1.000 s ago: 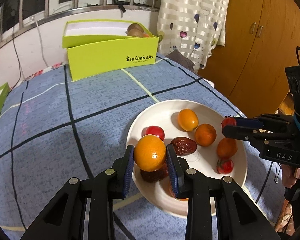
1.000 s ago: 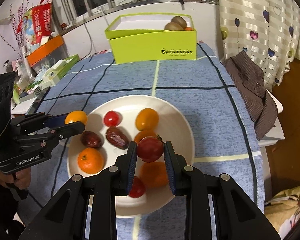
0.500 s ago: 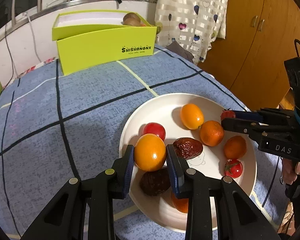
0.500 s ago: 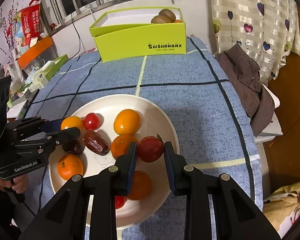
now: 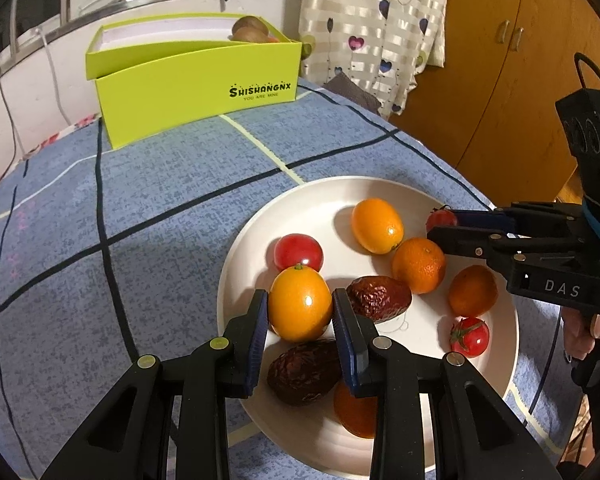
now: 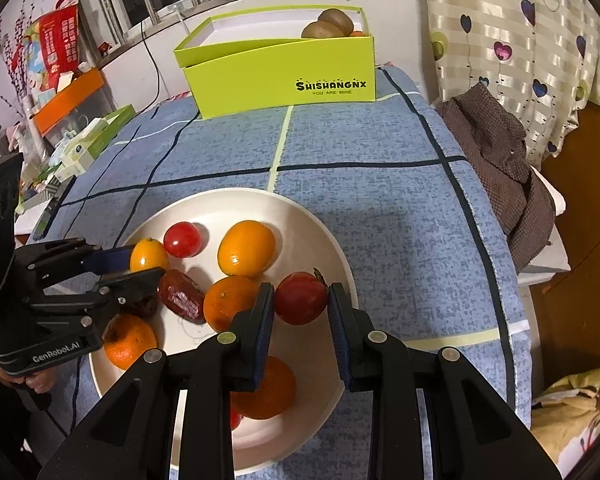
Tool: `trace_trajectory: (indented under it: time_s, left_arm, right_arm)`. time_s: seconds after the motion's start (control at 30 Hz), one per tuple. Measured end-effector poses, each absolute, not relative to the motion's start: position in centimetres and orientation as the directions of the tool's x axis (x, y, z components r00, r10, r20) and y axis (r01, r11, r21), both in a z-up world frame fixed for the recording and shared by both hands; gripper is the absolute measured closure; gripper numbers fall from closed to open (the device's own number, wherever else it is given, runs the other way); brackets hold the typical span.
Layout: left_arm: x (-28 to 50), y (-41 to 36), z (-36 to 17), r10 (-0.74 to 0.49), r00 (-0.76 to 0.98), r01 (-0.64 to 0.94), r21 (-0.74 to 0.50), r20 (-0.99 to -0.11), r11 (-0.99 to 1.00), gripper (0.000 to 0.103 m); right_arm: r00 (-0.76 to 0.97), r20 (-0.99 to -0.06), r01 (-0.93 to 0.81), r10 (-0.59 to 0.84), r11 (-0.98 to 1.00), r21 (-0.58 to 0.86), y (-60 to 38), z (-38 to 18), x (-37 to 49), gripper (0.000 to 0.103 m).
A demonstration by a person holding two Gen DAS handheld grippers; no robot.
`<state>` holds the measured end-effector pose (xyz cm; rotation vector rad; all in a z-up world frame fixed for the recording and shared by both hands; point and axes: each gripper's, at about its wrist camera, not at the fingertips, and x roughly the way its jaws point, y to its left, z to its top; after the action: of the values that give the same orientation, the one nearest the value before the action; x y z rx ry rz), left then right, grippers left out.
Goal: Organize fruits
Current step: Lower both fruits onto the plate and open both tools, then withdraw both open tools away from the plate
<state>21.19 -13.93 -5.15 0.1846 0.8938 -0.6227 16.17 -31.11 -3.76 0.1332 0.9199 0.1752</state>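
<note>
A white plate [image 5: 312,204] [image 6: 220,204] on the blue checked tablecloth holds oranges, small tomatoes and dark red dates. My left gripper [image 5: 300,312] [image 6: 140,266] is shut on a smooth orange fruit [image 5: 300,308] [image 6: 148,254], held above the plate's left part. My right gripper [image 6: 301,300] [image 5: 444,226] is shut on a red tomato [image 6: 301,298] [image 5: 441,220] above the plate's right edge. A lime-green open box [image 5: 196,80] [image 6: 284,68] at the table's far side holds two kiwis [image 6: 328,26] at its right end.
A brown cloth [image 6: 500,160] hangs off the table's right side by a striped curtain [image 6: 512,40]. Wooden cabinet doors [image 5: 500,80] stand right. Small boxes and clutter [image 6: 80,140] lie beyond the table's left edge.
Both grippers have moved forward over the plate toward the green box, each still holding its fruit. The box looks nearer and larger now.
</note>
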Motion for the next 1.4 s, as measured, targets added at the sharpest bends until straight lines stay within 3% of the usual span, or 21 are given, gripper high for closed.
trace_trajectory:
  time_s: [0.5,0.73,1.4]
  left_arm:
    - [21.1,-13.6,-4.8,-0.444,0.473,0.573,-0.117,-0.761,0.811,0.068]
    - [20.7,-13.2,-4.5,-0.459,0.476,0.570,-0.134,-0.751,0.811,0.063]
    - [17.1,-11.3,-2.1,-0.440,0.540,0.528,-0.118,-0.717,0.841,0.063]
  right_arm:
    - [0.574,-0.795,-0.111,0.195,0.981,0.161,-30.2,-3.9,16.1,0.074]
    - [0.584,-0.790,-0.113,0.188,0.982,0.150,-30.1,-3.6,15.6,0.065]
    - [0.628,-0.754,-0.144,0.191,0.981,0.129,-28.0,-1.0,11.5,0.065]
